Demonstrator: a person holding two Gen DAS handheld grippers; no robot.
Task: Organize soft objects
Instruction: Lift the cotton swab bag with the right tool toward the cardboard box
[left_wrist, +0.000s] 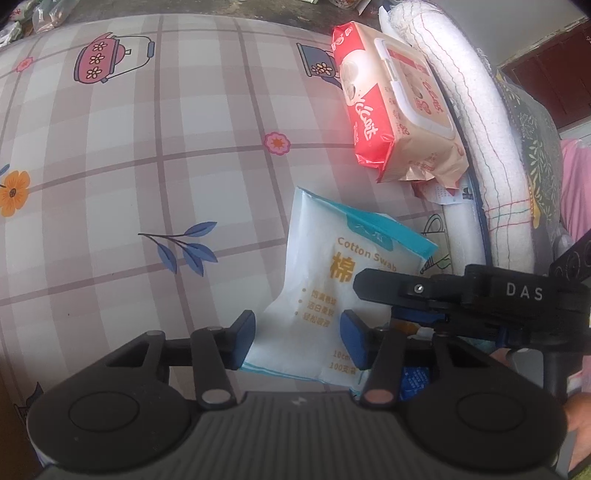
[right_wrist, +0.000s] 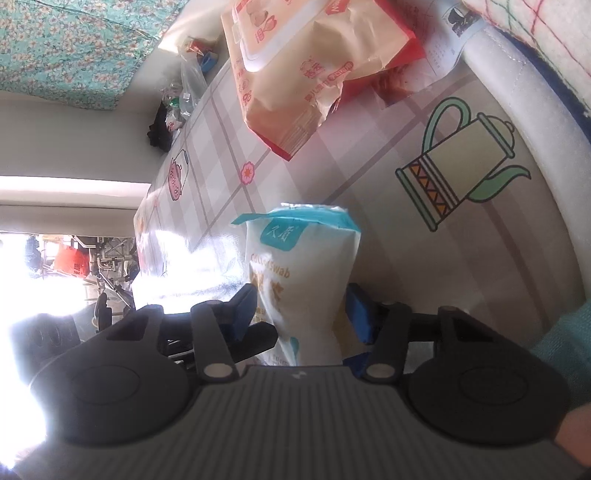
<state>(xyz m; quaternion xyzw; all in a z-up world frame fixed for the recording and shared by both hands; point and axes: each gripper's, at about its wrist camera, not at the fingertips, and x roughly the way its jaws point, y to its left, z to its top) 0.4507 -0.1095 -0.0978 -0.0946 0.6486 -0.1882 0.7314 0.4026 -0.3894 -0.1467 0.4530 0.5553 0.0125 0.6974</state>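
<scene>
White and soft, the cotton swab pack (left_wrist: 317, 295) carries a teal band across its top, orange "Cotton Swab" lettering and rows of small orange print. Seen from the left wrist, it lies on the checked tablecloth (left_wrist: 147, 184) printed with teapots and flowers, near the cloth's right edge. The left gripper (left_wrist: 299, 341) straddles the pack's lower end, its blue pads set against either side of the bag; whether they truly squeeze it I cannot tell. The right gripper (left_wrist: 417, 306) reaches in from the right over the same pack. Beyond lies a red and beige wet wipes pack (left_wrist: 395, 110) with a white flip lid, beside a rolled white towel (left_wrist: 480, 129) stitched in coloured thread.

From the right wrist, the cotton swab pack (right_wrist: 303, 280) rises between the fingers of the right gripper (right_wrist: 301, 314), bulging and creased, its teal seal uppermost. The blue pads sit at its two flanks and the bag narrows between them, so they look clamped on it. The wet wipes pack (right_wrist: 295, 74) lies further up the tablecloth (right_wrist: 388, 240).
</scene>
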